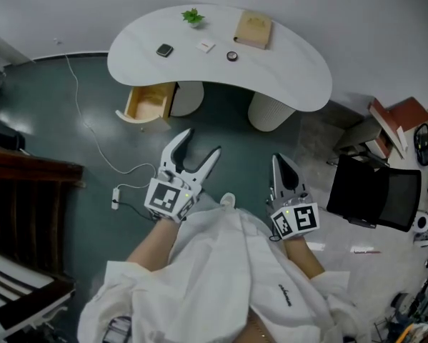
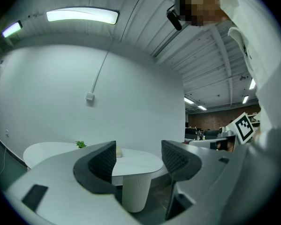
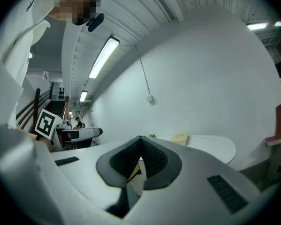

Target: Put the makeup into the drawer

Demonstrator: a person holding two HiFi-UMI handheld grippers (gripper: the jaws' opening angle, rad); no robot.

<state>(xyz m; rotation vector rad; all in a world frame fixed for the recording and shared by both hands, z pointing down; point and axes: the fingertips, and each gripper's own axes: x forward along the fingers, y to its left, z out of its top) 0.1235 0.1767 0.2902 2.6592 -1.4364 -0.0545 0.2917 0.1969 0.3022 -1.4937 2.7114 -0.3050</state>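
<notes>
I stand a little way back from the white surface (image 1: 285, 77). Both my tools hang low in front of my white sleeves (image 1: 221, 263), because I have not reached for anything yet.

Under the left end of the surface, the wooden drawer (image 1: 151, 102) stands open. It looks empty inside, so it is ready for things to go in.

My left hand-held gripper (image 1: 203, 141) is on my side of the surface, not far from that drawer. Its jaws are wide apart and nothing is between them. In the left gripper view (image 2: 139, 156) I only see the surface far off through the gap. I think it is held wide so it can go around a makeup thing.

On top of the surface, at the left part, lies a dark flat case (image 1: 164, 50). Behind it, at the far edge of the surface, sits a little green plant (image 1: 193, 16). Near the middle of the surface are a small white thing (image 1: 206, 46) and a small round dark thing (image 1: 232, 56). A tan box (image 1: 254, 29) lies at the far edge. I think the three small things are the makeup, but they are too little to be sure. None of them is in the drawer.

My right hand-held gripper (image 1: 279, 164) is on my side of the surface, toward its right end. Its jaws are pressed together with nothing in them (image 3: 140, 158). I think it is just waiting
</notes>
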